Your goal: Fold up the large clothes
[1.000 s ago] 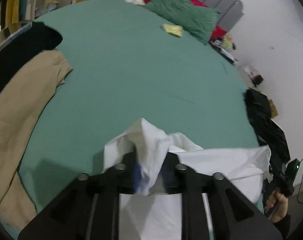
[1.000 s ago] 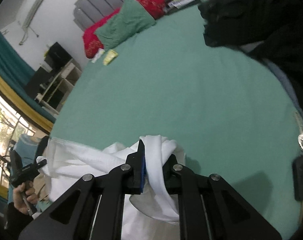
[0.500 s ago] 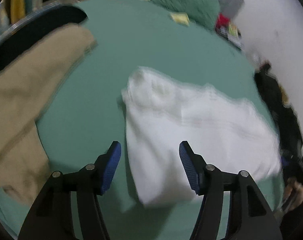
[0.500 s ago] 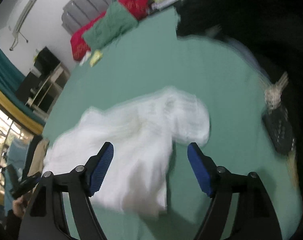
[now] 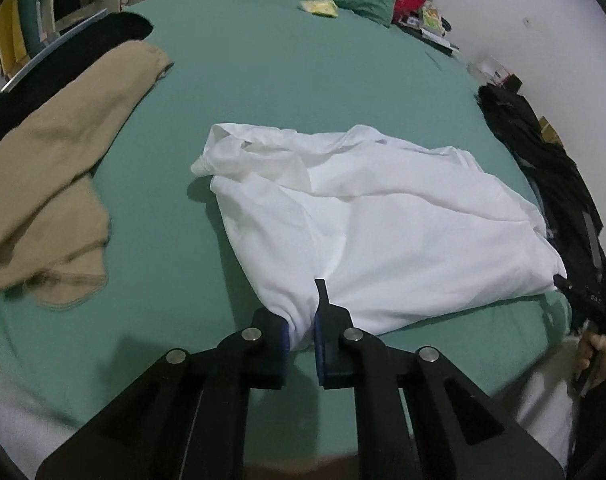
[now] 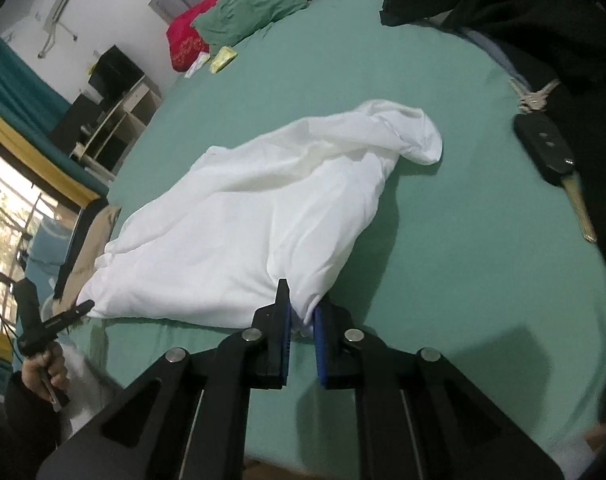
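The crumpled white cotton garment [image 5: 383, 216] lies by the green-sheeted bed's [image 5: 303, 80] near edge, both grippers' jaws having just closed, left gripper [image 5: 301, 330] and right gripper [image 6: 301, 322] each pinching a near corner.

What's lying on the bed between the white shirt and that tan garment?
Nothing: in the left wrist view, only bare green sheet separates the white shirt from the tan garment.

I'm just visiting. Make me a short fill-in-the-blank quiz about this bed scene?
1. Both the left gripper and the right gripper pinch the ____ garment.
2. The bed sheet is ____ in colour.
3. Beside the black clothes lies a car ____.

Missing words: white; green; key
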Tool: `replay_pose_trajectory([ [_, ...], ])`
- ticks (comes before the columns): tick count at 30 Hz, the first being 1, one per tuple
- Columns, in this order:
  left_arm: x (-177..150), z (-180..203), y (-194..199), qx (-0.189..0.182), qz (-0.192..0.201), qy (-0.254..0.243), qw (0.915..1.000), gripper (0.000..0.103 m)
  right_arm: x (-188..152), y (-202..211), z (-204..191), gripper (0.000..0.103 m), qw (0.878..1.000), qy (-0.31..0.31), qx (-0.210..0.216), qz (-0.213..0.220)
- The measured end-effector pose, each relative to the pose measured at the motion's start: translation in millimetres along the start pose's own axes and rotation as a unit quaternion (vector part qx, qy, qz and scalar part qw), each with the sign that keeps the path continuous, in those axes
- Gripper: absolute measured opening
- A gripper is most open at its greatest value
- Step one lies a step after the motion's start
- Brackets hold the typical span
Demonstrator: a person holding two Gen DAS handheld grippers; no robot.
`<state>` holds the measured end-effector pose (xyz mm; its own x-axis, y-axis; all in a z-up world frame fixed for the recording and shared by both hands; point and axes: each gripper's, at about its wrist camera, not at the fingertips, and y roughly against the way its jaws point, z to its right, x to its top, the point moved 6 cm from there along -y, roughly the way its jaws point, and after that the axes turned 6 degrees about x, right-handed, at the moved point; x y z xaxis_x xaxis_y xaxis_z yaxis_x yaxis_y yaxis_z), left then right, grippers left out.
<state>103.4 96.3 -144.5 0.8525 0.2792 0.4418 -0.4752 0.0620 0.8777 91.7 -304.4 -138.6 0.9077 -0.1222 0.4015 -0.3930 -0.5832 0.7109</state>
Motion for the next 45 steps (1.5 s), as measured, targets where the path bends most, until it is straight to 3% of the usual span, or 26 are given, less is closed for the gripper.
replay_pose_trajectory([
  [4, -33, -6, 7, 0.001, -0.043, -0.007, 0.9991, 0.014, -17, 8, -3, 0.012, 0.998, 0.026, -0.033, -0.037],
  [7, -42, -5, 5, 0.014, -0.064, -0.012, 0.9978, 0.023, -23, 5, 2, 0.023, 0.995, 0.023, -0.068, -0.071],
  [9, -38, -7, 12, 0.02, -0.049, -0.003, 0.9986, 0.034, -21, 10, 4, 0.037, 0.994, 0.028, -0.089, -0.063],
  [12, -21, 0, 32, 0.034, -0.006, -0.015, 0.9993, 0.039, -6, 18, -10, 0.046, 0.993, 0.063, -0.096, -0.024],
  [15, -3, 24, 45, 0.023, 0.026, -0.053, 0.998, 0.041, 7, 10, -30, 0.05, 0.995, 0.085, -0.058, -0.005],
  [17, 8, 40, 38, 0.008, 0.028, -0.079, 0.9965, 0.041, 14, -4, -40, 0.051, 0.995, 0.094, -0.042, -0.006],
  [20, 13, 63, 16, -0.007, -0.001, -0.108, 0.9942, 0.041, 24, -35, -49, 0.051, 0.994, 0.105, -0.032, -0.015],
  [25, 13, 75, -27, 0.006, -0.057, -0.126, 0.9904, 0.041, 28, -73, -42, 0.051, 0.994, 0.096, -0.032, -0.051],
  [40, 93, 62, -80, 0.073, -0.02, -0.149, 0.9859, 0.044, 109, -136, -31, 0.051, 0.992, 0.112, -0.017, -0.057],
  [45, 130, 39, -78, 0.098, 0.01, -0.118, 0.9881, 0.044, 143, -128, -29, 0.051, 0.993, 0.113, -0.028, -0.004],
])
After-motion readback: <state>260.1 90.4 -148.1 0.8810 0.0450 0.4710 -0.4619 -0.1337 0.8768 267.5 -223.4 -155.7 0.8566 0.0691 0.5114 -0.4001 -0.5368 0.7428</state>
